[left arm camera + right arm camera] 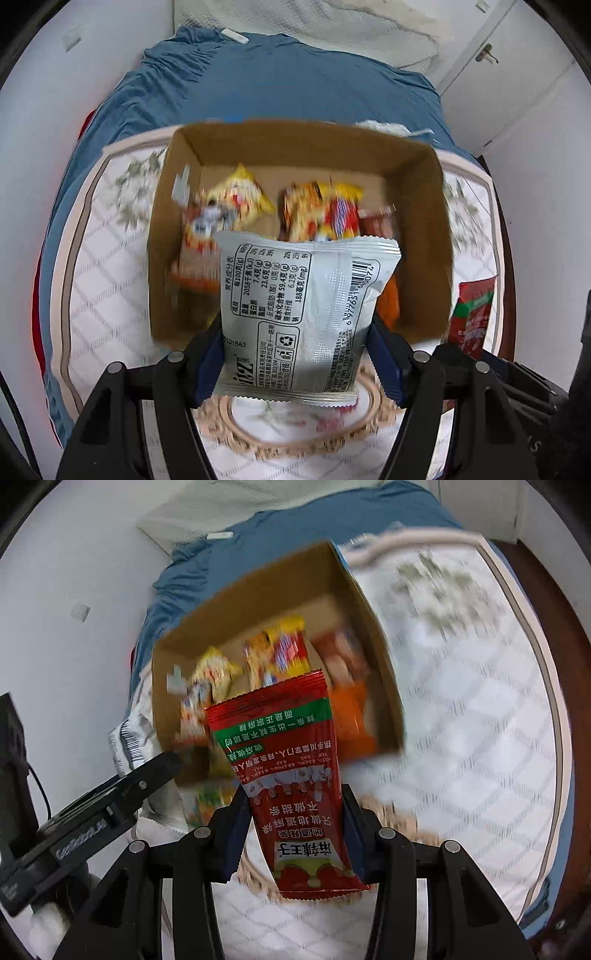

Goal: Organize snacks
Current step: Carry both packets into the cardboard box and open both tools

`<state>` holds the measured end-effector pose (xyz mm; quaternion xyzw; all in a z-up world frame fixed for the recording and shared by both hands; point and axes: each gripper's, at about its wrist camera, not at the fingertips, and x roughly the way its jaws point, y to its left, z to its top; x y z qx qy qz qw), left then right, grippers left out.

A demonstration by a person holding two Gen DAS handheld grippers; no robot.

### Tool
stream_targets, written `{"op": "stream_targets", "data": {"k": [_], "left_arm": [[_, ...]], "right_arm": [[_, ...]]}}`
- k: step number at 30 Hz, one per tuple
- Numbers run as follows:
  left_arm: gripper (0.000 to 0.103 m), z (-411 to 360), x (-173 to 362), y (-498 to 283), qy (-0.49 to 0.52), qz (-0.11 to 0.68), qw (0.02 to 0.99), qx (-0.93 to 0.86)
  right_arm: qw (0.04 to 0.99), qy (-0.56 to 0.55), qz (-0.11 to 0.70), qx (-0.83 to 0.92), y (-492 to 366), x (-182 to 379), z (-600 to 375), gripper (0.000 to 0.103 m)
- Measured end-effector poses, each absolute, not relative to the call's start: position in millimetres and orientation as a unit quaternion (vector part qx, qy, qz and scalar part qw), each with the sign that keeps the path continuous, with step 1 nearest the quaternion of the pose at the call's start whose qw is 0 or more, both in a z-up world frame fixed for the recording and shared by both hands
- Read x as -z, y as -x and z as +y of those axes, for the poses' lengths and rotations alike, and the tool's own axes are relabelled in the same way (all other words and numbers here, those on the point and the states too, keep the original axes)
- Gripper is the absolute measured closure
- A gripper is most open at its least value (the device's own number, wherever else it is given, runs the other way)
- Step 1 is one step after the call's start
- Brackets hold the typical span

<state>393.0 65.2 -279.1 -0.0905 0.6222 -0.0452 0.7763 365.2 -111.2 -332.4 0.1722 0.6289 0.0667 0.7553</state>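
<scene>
My left gripper point(295, 332) is shut on a silver snack packet point(299, 302), held over the near edge of an open cardboard box point(306, 140). The box holds several yellow, red and orange snack packets point(321, 210). My right gripper point(293, 808) is shut on a red snack packet point(291, 775), held near the same box point(251, 590). The red packet also shows at the right of the left wrist view point(474, 310). The left gripper and its silver packet point(129, 738) show at the left of the right wrist view.
The box stands on a white quilted cover with floral print point(103, 266) and a pink oval ornament point(295, 421). Beyond lies a blue bedspread point(280, 85). White walls and a door point(517, 74) surround the bed.
</scene>
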Motion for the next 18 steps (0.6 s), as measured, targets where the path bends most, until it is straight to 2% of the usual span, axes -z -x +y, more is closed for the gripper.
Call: {"op": "stream_targets", "data": {"k": [8, 18], "left_arm": [[0.035, 62, 331, -486, 0.082, 0.660, 0.745, 0.051], [0.034, 57, 381, -534, 0.056, 0.691, 0.718, 0.054]], "right_arm": [[0.749, -0.149, 0.645, -0.029, -468, 362, -106, 0.054], [0.730, -0.140, 0.669, 0.000, -538, 413, -105, 0.053]]}}
